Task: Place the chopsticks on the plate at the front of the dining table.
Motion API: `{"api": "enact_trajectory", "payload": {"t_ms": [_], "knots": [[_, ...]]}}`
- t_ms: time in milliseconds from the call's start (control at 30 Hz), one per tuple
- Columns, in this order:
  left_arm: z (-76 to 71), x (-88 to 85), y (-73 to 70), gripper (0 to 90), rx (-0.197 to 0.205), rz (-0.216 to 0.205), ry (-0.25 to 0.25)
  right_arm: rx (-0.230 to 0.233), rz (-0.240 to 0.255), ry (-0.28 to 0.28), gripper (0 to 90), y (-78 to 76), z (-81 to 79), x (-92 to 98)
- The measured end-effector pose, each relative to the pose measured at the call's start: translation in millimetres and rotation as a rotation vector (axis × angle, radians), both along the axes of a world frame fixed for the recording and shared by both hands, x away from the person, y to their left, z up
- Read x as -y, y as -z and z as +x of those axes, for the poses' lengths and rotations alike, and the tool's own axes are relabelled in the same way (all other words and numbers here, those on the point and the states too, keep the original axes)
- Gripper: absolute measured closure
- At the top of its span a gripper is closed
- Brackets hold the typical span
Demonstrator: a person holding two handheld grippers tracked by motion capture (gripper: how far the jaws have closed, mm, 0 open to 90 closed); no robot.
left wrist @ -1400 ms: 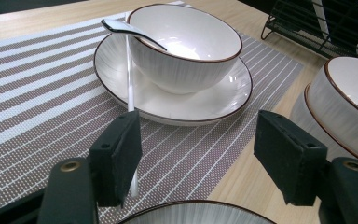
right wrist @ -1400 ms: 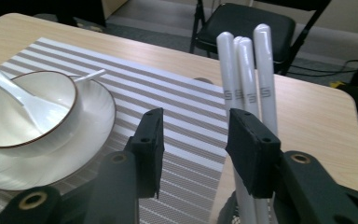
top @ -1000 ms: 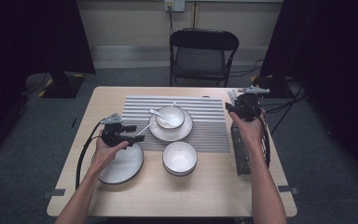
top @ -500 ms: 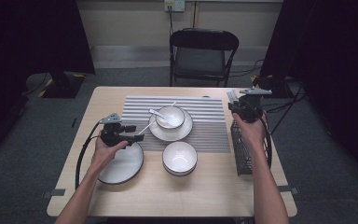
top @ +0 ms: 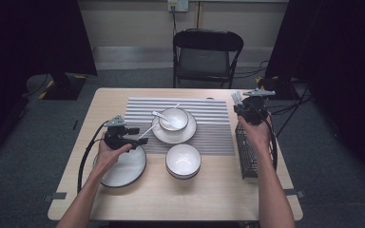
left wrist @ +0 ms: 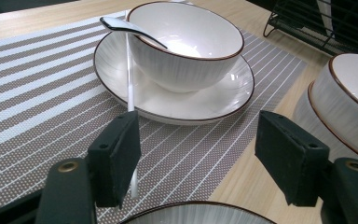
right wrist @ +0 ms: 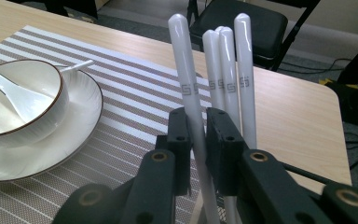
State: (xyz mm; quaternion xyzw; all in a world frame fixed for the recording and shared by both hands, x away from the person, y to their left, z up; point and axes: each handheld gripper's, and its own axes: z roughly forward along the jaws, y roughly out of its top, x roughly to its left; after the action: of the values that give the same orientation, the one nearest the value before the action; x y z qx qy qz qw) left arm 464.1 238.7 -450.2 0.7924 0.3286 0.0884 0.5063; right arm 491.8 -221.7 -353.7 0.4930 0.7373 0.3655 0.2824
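Four white chopsticks (right wrist: 223, 70) stand bunched at the far right of the table, at the back end of the black wire rack (top: 247, 152). Item one: right gripper (top: 245, 110), jaws just closing, now pinched on a single chopstick (right wrist: 191, 93) of the bunch; the other three stand just behind and touch it. Item two: left gripper (left wrist: 200, 154), jaws wide apart, nothing clamped; one thin white stick (left wrist: 130, 93) runs past its left pad toward the plate (left wrist: 214, 100) under the bowl (left wrist: 191, 46), and whether the pad touches it cannot be told. A spoon (left wrist: 130, 29) lies in that bowl. A second bowl (top: 183, 160) sits near the table's front, an empty plate (top: 123, 168) under the left hand.

Handling note, as judgement: lift the pinched chopstick straight along its own length so the neighbours are not dragged or tipped. Keep the grip firm; the glazed shaft looks slippery.
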Motion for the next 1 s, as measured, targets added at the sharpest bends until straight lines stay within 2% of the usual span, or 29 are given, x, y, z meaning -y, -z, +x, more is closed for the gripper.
{"api": "enact_trajectory", "payload": {"t_ms": [167,267,367,467,733,833,900,1000], "knots": [[0.0,-0.5,-1.1,28.9,0.006,0.004,0.004,0.056,-0.026,0.005,82.9,-2.2,-6.4,-0.4],[-0.1,-0.4,-1.4,27.3,0.006,0.004,-0.001,0.071,-0.023,0.013,83.5,-3.6,-8.4,1.5],[-0.4,0.4,-1.7,26.4,0.004,0.004,-0.002,0.105,-0.016,0.029,84.9,-8.1,-13.1,6.4],[-0.6,0.8,-2.0,23.7,0.004,0.005,-0.003,0.114,0.012,0.033,85.0,-10.5,-15.7,10.5],[-1.4,1.3,-4.0,17.7,0.014,0.008,-0.015,0.141,0.024,0.046,85.1,-15.7,-22.0,16.6],[-2.2,1.5,-4.6,17.1,0.017,0.017,-0.017,0.149,0.034,0.044,85.1,-17.2,-23.6,18.8],[-2.8,1.4,-5.7,17.3,0.021,0.009,-0.018,0.150,0.040,0.038,85.1,-17.2,-24.7,19.9],[-3.7,0.4,-8.4,20.2,0.029,0.011,-0.032,0.158,0.046,0.040,85.1,-17.9,-26.3,20.7]]}}
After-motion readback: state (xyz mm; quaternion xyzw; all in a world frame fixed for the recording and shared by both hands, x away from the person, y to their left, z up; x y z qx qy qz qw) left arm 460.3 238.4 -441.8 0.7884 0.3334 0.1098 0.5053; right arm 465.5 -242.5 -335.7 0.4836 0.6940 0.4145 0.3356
